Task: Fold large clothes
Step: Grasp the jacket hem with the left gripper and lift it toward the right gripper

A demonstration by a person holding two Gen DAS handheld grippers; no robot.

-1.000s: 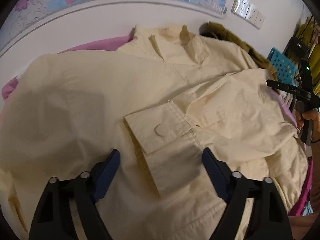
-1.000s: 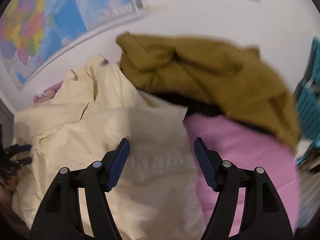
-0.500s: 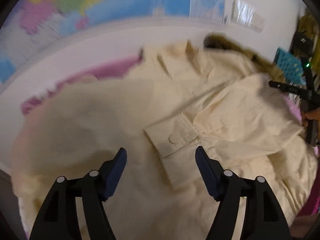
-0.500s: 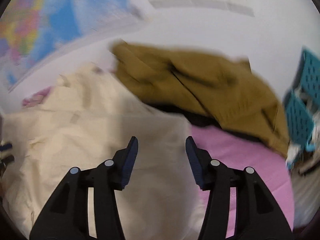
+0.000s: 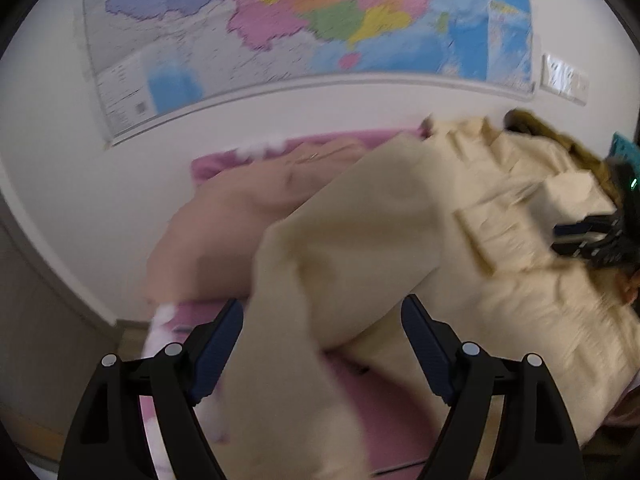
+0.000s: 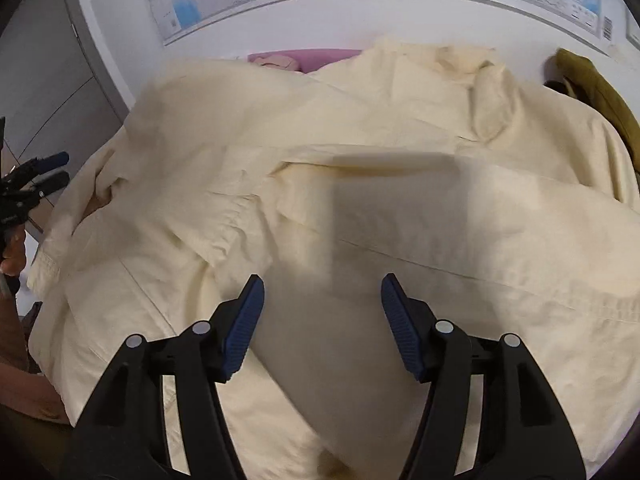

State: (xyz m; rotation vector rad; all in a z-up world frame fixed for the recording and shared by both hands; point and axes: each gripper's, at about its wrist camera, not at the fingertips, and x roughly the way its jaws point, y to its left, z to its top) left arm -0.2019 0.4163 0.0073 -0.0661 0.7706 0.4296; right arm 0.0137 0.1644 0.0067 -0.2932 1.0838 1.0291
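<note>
Far left, in the left wrist view: left tool point(image 5: 322, 330) spread wide, jaws just eased a touch wider, a hanging fold of the cream jacket point(image 5: 400, 216) seen between them but not pinched. Under that fold, pink cover point(image 5: 384, 412) showing; behind it, a peach cloth point(image 5: 224, 232) bunched against the wall, map point(image 5: 304, 20) above.

Moving right: jacket spread across the cover, collar toward the wall, one cuffed sleeve point(image 5: 532, 216) already laid across the chest. Looks like a first sleeve fold done.

Right wrist view now: right tool point(image 6: 322, 312) parted, jaws just reopened, hovering over the lower body of the jacket point(image 6: 360, 168), nothing gripped, cloth only beneath. Far right, olive garment point(image 6: 596, 88) heaped by the wall, untouched.

Judgement: early going. Left side of the jacket loose and draping off the edge, hem unfolded, body not yet doubled over. Left to do: tuck the near sleeve, fold the sides in, bring hem to collar, then the olive one.
</note>
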